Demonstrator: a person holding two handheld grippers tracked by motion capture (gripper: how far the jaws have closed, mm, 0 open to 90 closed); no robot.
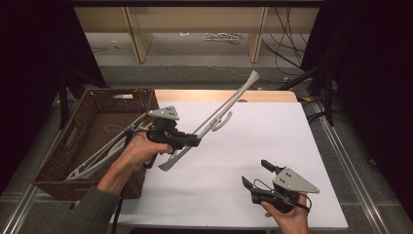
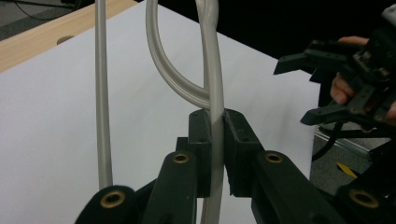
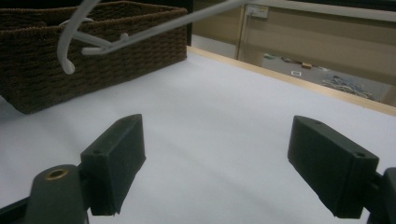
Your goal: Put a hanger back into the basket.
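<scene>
Two hand-held grippers are at work. The left hand-held gripper (image 1: 191,142) has its black jaws clamped tight on the thin edge of a pale grey plastic clothes hanger (image 1: 214,120), held in the air above the white surface (image 1: 234,161), tilted, its curved hook pointing toward the far side. Just left of it stands a dark brown woven wicker basket (image 1: 58,156) with more grey hangers (image 1: 92,163) lying inside. By my reading, one hanger is out of the basket — not yet set down — and the rest remain. The right hand-held gripper (image 1: 257,174) waits low near the surface's near edge, jaws spread wide, holding nothing.
</scene>
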